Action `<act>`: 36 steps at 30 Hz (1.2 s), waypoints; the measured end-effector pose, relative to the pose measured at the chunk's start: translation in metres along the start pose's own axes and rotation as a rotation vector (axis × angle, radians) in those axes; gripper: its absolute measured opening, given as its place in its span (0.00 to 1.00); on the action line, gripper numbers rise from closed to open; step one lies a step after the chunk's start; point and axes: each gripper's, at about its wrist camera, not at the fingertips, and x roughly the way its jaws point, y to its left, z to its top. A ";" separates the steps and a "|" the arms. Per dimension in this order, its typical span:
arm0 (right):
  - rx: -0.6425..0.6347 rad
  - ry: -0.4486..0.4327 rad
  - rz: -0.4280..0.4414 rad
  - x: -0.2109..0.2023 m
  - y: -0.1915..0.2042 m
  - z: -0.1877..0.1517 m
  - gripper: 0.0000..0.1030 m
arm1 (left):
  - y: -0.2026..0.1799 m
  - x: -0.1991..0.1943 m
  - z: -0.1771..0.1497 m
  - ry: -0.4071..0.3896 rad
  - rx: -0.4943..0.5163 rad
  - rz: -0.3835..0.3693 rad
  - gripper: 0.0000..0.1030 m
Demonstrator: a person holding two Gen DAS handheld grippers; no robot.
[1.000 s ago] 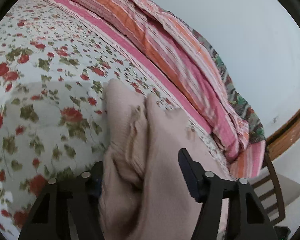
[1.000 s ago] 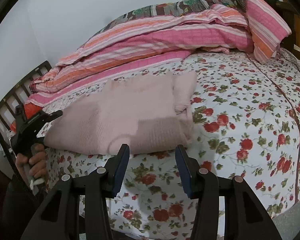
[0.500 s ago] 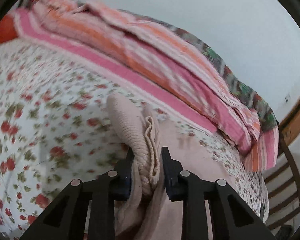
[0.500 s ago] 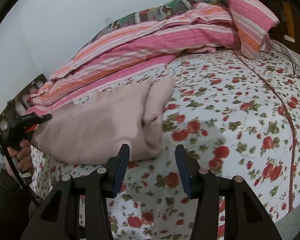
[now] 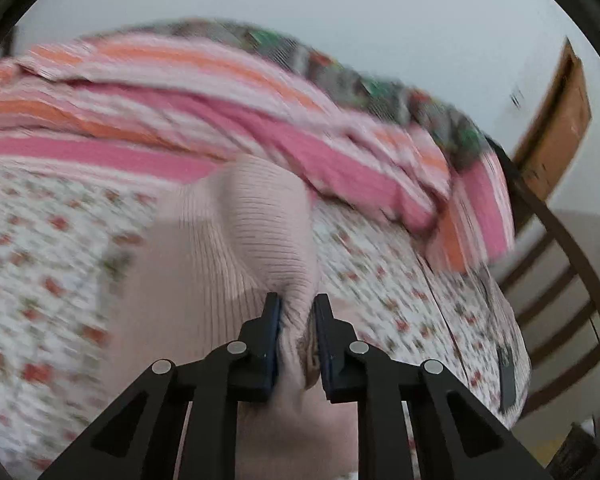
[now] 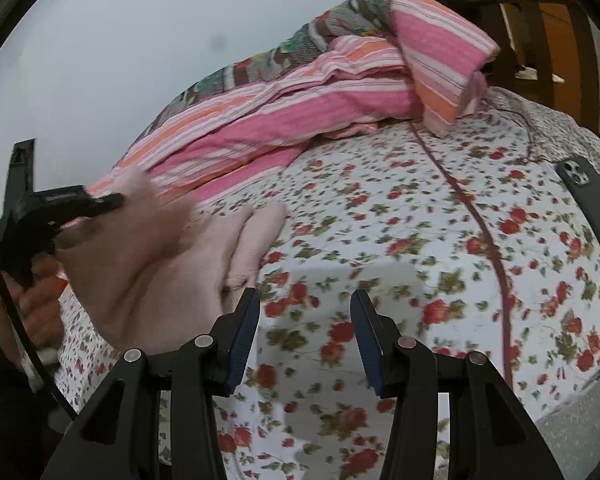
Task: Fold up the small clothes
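Note:
A pale pink ribbed knit garment (image 5: 260,240) lies on the floral bedsheet (image 5: 48,248). My left gripper (image 5: 296,312) is shut on a bunched edge of it and holds that edge lifted off the bed. In the right wrist view the garment (image 6: 160,264) hangs from the left gripper (image 6: 100,204) at the left, raised and sloping down to the sheet. My right gripper (image 6: 304,304) is open and empty, over the floral sheet (image 6: 420,272) just right of the garment's lower edge.
A striped pink and orange quilt (image 6: 300,120) is piled along the far side of the bed by the wall. A dark phone (image 6: 588,204) lies on the sheet at the right. A wooden chair (image 5: 560,264) stands beyond the bed's end.
My left gripper closed on the garment's edge and lifted it up and across the bed. The right gripper stayed open and shifted to the right of the garment.

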 end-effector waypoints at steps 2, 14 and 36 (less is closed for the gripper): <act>0.004 0.009 -0.007 0.000 -0.003 -0.002 0.46 | -0.012 0.022 -0.019 0.070 0.026 -0.004 0.15; -0.038 0.064 0.118 0.025 0.027 0.002 0.47 | 0.058 -0.034 0.000 -0.010 -0.006 -0.203 0.67; 0.287 0.299 0.447 0.153 0.100 0.015 0.62 | 0.178 -0.043 -0.031 0.013 -0.102 -0.280 0.67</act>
